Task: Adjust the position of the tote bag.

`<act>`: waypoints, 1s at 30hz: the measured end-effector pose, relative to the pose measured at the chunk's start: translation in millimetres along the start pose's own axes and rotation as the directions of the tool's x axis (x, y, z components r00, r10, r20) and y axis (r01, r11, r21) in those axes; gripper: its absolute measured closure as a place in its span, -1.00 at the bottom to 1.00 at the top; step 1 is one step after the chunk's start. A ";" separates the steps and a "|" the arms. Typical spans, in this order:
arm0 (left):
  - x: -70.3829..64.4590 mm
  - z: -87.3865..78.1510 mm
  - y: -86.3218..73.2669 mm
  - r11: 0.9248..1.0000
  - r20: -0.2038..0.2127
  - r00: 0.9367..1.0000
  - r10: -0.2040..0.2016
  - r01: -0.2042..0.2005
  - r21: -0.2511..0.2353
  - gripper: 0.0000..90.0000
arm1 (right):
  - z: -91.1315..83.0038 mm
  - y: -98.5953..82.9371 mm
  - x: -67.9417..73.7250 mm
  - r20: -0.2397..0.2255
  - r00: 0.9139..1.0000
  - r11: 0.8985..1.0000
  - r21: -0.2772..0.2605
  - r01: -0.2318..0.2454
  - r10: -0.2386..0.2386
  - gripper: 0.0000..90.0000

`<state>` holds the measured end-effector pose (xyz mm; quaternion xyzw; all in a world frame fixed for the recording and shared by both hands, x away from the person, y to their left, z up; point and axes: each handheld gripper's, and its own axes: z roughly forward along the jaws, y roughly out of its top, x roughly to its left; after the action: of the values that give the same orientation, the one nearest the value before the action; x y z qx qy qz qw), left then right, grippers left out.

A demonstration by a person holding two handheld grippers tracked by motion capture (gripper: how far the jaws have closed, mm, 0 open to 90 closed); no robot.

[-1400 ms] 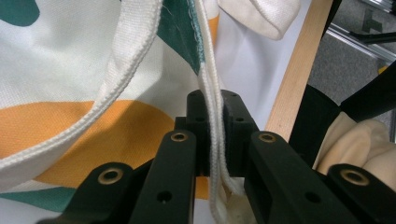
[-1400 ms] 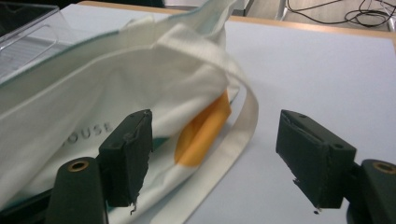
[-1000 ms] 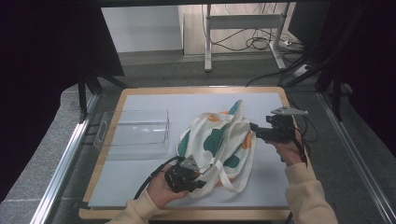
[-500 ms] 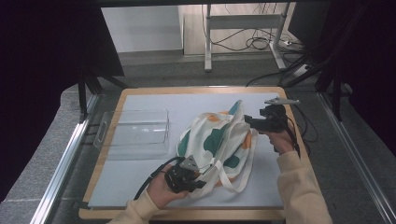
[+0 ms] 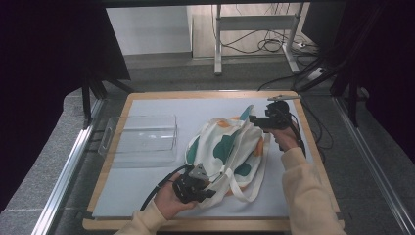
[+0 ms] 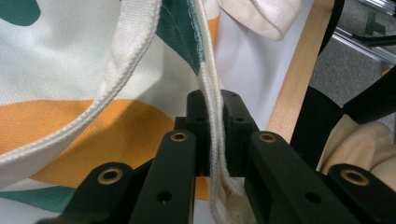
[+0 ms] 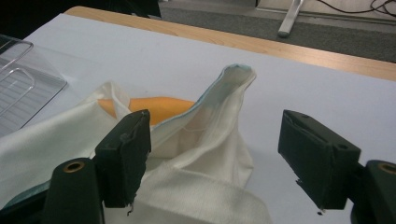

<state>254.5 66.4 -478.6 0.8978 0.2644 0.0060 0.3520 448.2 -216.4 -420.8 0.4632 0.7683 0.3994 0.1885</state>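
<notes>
Left gripper, bottom centre of the high view: jaws pressed together on the near hem of the tote bag. Its own view confirms it, with the doubled cream edge running straight between the pads, orange and green print to the left of frame.

The bag lies in the middle of the white mat, crumpled, one strap looped toward lower right.

Right gripper, upper right of the high view: jaws spread wide, holding nothing. In its own view the bag's raised far corner stands between and just beyond the two pads.

Clear tray at left of the mat, well apart from the bag, not in play.

Judgement: near edge secured, second grasp on the far corner pending, probably to open or spread the bag. Next move calls for advancing the right gripper so the peak sits fully between the pads, then closing. Risk: the limp fabric folds away and the pads catch one layer.
</notes>
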 end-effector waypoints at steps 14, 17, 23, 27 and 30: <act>-1.8 1.9 -0.1 1.000 -0.003 1.000 -0.004 0.004 -0.004 0.87 | 31.0 22.7 -1.9 0.038 0.999 0.998 0.062 -0.020 0.018 -0.44; -1.8 1.9 -0.3 1.000 -0.003 1.000 -0.004 0.004 -0.005 0.87 | 39.5 26.2 -1.8 0.050 0.999 0.996 0.082 -0.021 0.017 -0.44; -1.3 1.7 -0.9 1.000 -0.002 1.000 -0.001 0.001 -0.009 0.87 | 51.0 28.4 -0.6 0.062 0.998 0.991 0.128 -0.028 0.020 -0.44; -1.5 1.9 -1.0 1.000 -0.002 1.000 -0.001 0.001 -0.009 0.87 | 56.5 24.9 -1.3 0.069 0.997 0.984 0.173 -0.049 0.038 -0.42; -1.8 2.0 -1.1 1.000 -0.003 1.000 -0.004 0.004 -0.010 0.87 | 59.0 21.5 -3.5 0.062 0.996 0.977 0.203 -0.068 0.056 -0.33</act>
<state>252.8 64.9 -480.5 0.8955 0.2670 0.0079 0.3559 500.9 -188.0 -440.1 0.5149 0.7849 0.3109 0.1485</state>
